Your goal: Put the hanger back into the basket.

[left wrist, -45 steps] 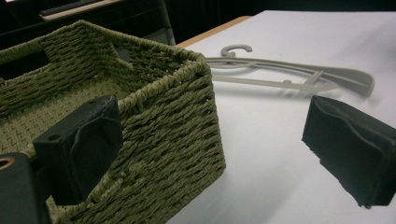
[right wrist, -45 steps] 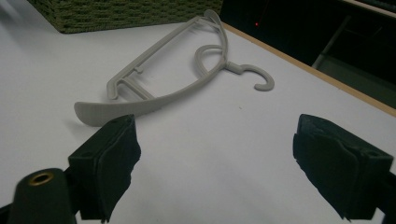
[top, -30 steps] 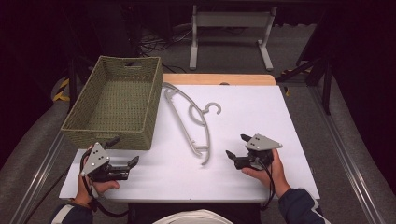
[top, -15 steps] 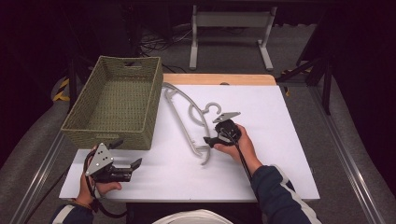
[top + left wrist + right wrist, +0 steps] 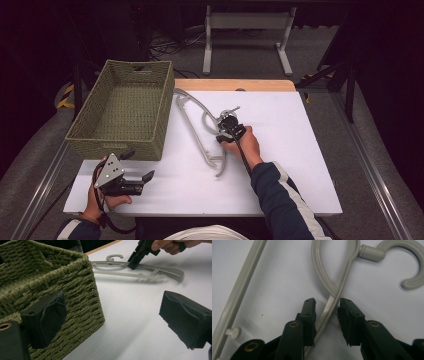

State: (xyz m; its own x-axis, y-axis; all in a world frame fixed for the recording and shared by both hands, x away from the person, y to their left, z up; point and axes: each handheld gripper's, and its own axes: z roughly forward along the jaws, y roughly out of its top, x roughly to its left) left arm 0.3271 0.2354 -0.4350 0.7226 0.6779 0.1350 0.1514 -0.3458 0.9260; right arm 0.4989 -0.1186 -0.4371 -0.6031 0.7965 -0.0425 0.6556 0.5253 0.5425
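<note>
Hanger (image 5: pixel 197 131) lay flat on the white table (image 5: pixel 300 165), just right of the woven basket (image 5: pixel 125 112).

Your right gripper (image 5: pixel 327 305) straddled its curved arm below the hook (image 5: pixel 409 262); the jaws had just been closing, with a gap left on each side, not yet clamped. Your left gripper (image 5: pixel 137 181) sat near the basket's front corner, jaws wide apart and holding nothing.

Lab — rail-framed table (image 5: pixel 300 165), floor cables (image 5: pixel 165 47).

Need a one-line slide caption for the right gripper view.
Right gripper straddling the grey hanger arm below its hook, jaws just closing, pads not yet pressing.
</note>
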